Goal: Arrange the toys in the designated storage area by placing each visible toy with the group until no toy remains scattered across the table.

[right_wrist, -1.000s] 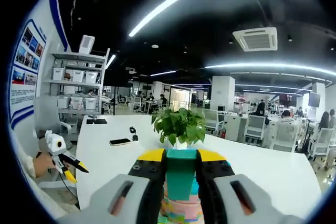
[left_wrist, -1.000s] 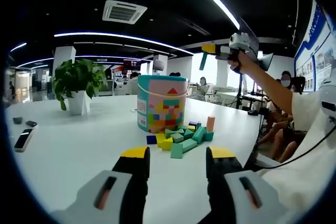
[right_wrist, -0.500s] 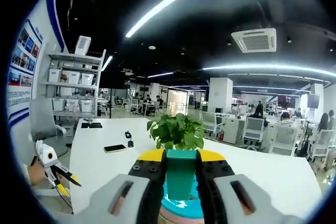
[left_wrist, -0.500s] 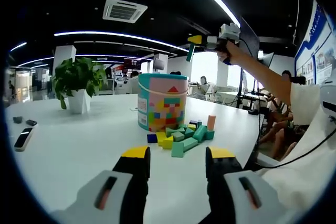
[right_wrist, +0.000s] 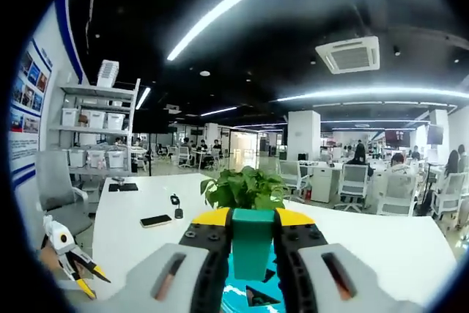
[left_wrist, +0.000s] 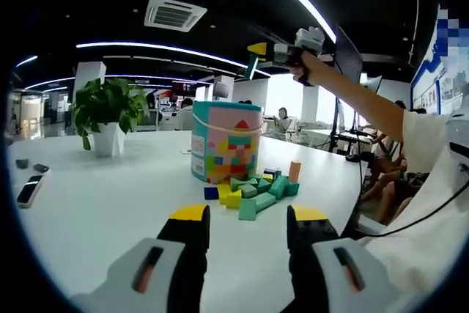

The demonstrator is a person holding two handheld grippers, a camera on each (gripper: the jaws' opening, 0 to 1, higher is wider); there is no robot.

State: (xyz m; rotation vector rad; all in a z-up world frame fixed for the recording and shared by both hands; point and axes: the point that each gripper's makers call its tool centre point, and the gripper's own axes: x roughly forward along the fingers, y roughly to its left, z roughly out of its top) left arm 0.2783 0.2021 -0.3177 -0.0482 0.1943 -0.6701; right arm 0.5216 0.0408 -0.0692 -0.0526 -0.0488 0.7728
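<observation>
A colourful toy bucket [left_wrist: 226, 142] stands on the white table [left_wrist: 110, 210], with a pile of small blocks [left_wrist: 253, 192] at its right foot. My left gripper [left_wrist: 249, 219] hovers low over the table in front of the pile, open and with nothing in it. My right gripper [left_wrist: 265, 50] is held high, above the bucket's right side, shut on a green block [left_wrist: 252, 67]. In the right gripper view, that gripper [right_wrist: 252, 218] clamps the green block [right_wrist: 252, 248], and the bucket's teal inside [right_wrist: 253, 297] lies below it. The left gripper [right_wrist: 72, 258] shows at the lower left.
A potted plant [left_wrist: 108, 111] stands at the back left of the table, and a phone [left_wrist: 28, 192] and small dark items lie near the left edge. A person's arm [left_wrist: 366, 108] reaches in from the right. Office desks, chairs and shelves lie behind.
My right gripper has carried the green block leftwards, to above the bucket, whose opening now shows beneath it. The left gripper has stayed put.
</observation>
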